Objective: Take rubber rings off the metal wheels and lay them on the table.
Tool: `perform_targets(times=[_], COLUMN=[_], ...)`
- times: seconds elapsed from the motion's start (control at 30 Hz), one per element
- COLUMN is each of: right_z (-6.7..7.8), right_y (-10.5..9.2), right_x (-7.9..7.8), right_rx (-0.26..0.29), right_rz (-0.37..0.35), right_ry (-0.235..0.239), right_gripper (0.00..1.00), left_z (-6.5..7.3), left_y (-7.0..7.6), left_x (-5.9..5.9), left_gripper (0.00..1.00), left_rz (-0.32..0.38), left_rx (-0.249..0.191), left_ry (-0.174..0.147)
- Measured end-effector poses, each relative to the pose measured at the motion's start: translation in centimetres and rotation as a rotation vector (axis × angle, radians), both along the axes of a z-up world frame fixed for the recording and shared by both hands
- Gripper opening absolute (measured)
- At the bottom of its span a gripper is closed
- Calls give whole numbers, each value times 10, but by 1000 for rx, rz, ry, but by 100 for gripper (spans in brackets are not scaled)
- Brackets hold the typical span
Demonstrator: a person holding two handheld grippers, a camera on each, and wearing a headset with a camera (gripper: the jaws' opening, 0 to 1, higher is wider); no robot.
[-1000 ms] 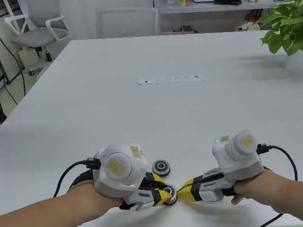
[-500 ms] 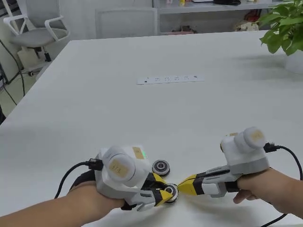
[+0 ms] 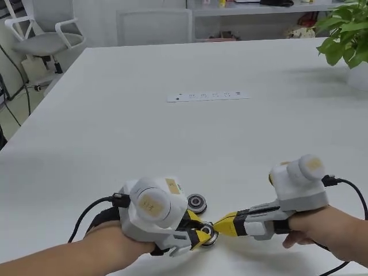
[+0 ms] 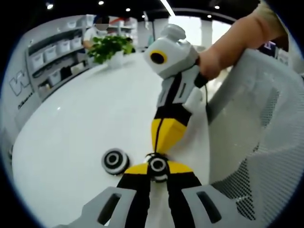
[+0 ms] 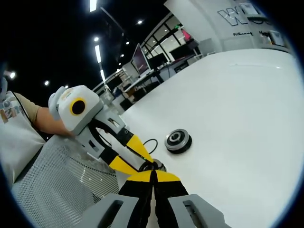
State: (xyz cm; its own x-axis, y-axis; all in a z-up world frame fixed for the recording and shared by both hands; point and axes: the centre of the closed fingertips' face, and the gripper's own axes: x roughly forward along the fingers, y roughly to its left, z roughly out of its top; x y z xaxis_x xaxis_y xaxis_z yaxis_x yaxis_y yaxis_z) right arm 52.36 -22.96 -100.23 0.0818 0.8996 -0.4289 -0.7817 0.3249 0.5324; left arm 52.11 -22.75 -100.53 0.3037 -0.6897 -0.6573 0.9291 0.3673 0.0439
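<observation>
A small metal wheel (image 3: pixel 207 232) with a black rubber ring is clamped between the yellow tips of my left gripper (image 3: pixel 202 234) near the table's front edge. In the left gripper view the wheel (image 4: pixel 157 167) sits upright between the jaws. My right gripper (image 3: pixel 220 226) comes in from the right, its tips pressed together at the wheel's rim (image 5: pixel 154 166), pinching the rubber ring there. In the left gripper view its yellow tip (image 4: pixel 164 137) meets the wheel's top. A second wheel (image 3: pixel 196 201) lies flat on the table just behind, also in the gripper views (image 4: pixel 115 160) (image 5: pixel 178 140).
The white table (image 3: pixel 172 144) stretches far ahead. A white power strip (image 3: pixel 208 96) lies mid-table and a potted plant (image 3: pixel 345 31) stands at the back right. An office chair (image 3: pixel 46 34) is beyond the left corner. A mesh chair (image 4: pixel 256 118) is behind the grippers.
My right gripper has rolled and its rear has swung out to the right, tips staying at the wheel. The left gripper still holds the wheel in about the same place.
</observation>
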Motion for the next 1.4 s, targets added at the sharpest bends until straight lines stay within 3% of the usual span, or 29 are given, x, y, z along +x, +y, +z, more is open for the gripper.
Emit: perform_targets(times=[0.5, 0.6, 0.63, 0.67, 0.7, 0.83, 1.13, 1.4], right_z=[1, 4, 10, 9, 8, 4, 3, 7], right_y=[5, 7, 12, 11, 10, 8, 4, 5], right_x=[-5, -9, -20, -11, -11, -9, -7, -6], right_rx=[-3, 10, 47, 25, 18, 1, -13, 0], right_rz=[33, 56, 100, 79, 78, 94, 84, 82], right_ry=[-12, -17, 5, -46, -38, -81, -90, -99], right_gripper=[0, 0, 0, 0, 0, 0, 0, 0], left_z=[0, 0, 0, 0, 0, -1, 0, 2], left_y=[0, -2, -2, -1, -1, -1, -2, -2], left_x=[-1, -2, -2, -2, -2, -1, 0, -1], left_gripper=[12, 12, 12, 12, 12, 12, 14, 15], left_rz=[-6, -9, -10, -9, -7, -10, -21, -56], left_rx=[-2, -4, -1, -1, -4, -8, -25, -8], left_ry=[-5, -6, -6, -5, -3, -3, -1, -13])
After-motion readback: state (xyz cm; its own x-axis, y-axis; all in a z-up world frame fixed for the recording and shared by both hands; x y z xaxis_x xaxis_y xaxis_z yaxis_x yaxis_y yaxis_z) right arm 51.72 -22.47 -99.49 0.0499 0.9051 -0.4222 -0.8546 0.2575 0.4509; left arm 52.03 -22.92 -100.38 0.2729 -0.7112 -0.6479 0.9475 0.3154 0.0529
